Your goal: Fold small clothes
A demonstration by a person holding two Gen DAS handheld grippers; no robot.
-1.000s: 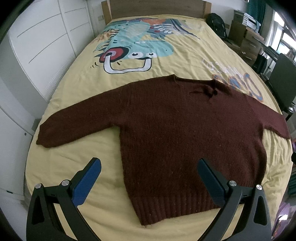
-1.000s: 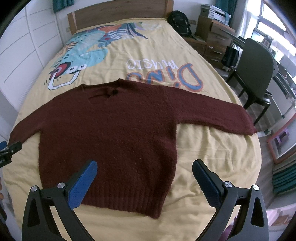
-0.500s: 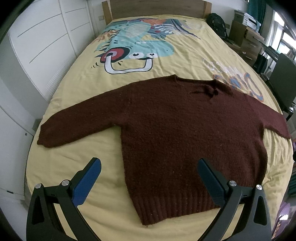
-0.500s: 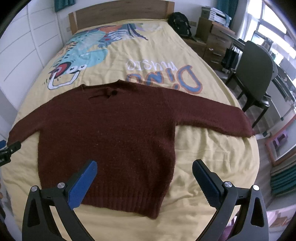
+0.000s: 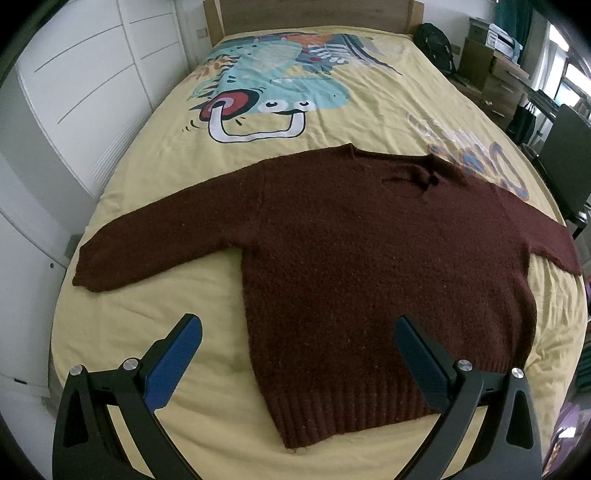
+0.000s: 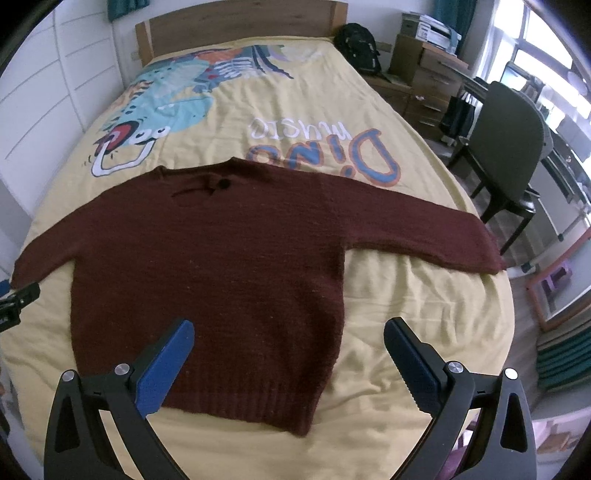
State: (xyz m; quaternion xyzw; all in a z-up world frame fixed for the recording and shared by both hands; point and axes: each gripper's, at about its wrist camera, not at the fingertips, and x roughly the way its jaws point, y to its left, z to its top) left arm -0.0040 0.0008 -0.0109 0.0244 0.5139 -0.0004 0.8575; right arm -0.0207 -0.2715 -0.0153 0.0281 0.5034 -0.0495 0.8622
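A dark maroon knitted sweater (image 5: 354, 258) lies flat on the yellow bedspread (image 5: 147, 295), both sleeves spread out sideways, ribbed hem nearest me. It also shows in the right wrist view (image 6: 221, 266). My left gripper (image 5: 295, 332) is open and empty, held above the hem's left part, one blue pad over the bedspread and one over the sweater. My right gripper (image 6: 288, 336) is open and empty above the hem's right part. The tip of the left gripper (image 6: 18, 299) shows at the left edge of the right wrist view.
The bed has a wooden headboard (image 6: 236, 22) and a dinosaur print (image 5: 273, 96). White wardrobe doors (image 5: 74, 110) stand along the left. A dark chair (image 6: 509, 147), drawers (image 6: 432, 70) and a black backpack (image 6: 358, 48) stand to the right.
Both views have drifted slightly; the sweater sits a touch higher in the frames. Both grippers stay open and nothing was touched.
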